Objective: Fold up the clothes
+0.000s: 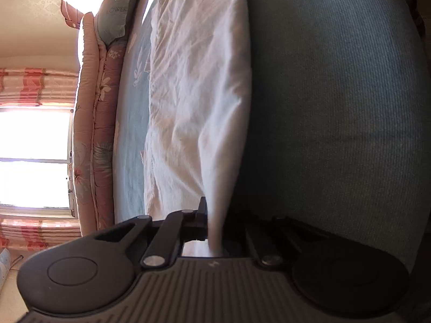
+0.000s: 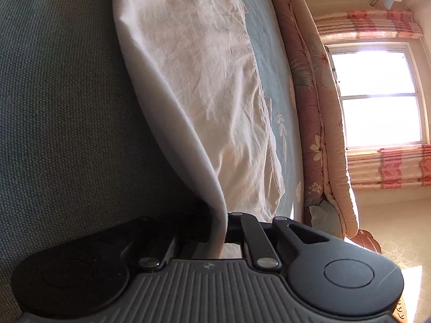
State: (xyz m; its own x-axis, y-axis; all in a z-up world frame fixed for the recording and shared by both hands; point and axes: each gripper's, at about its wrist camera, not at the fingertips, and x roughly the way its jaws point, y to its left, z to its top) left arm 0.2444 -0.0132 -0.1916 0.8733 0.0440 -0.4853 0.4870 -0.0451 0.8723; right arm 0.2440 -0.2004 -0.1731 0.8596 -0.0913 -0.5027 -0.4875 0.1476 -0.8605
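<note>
A: Nearest, the left gripper (image 1: 215, 231) is clamped on an edge of the white garment (image 1: 194, 86); the right gripper (image 2: 219, 231) pinches the same crumpled cotton.

B: The garment lies on the grey-green ribbed surface (image 1: 336, 94), against the pale blue sheet (image 1: 132, 140).

A: Beyond it, a pink floral quilt (image 1: 91, 134). Only the left view shows the lettered pillow (image 1: 115, 10).

— We see the garment (image 1: 194, 86) lying on the bed sheet (image 1: 129, 145), its near edge running between the left gripper (image 1: 214, 226) jaws.

— Same at the right gripper (image 2: 219, 231). Beyond it we find the quilt (image 2: 309, 102), then the window (image 2: 377, 97); a mat (image 2: 59, 94) lies beside the garment.
</note>
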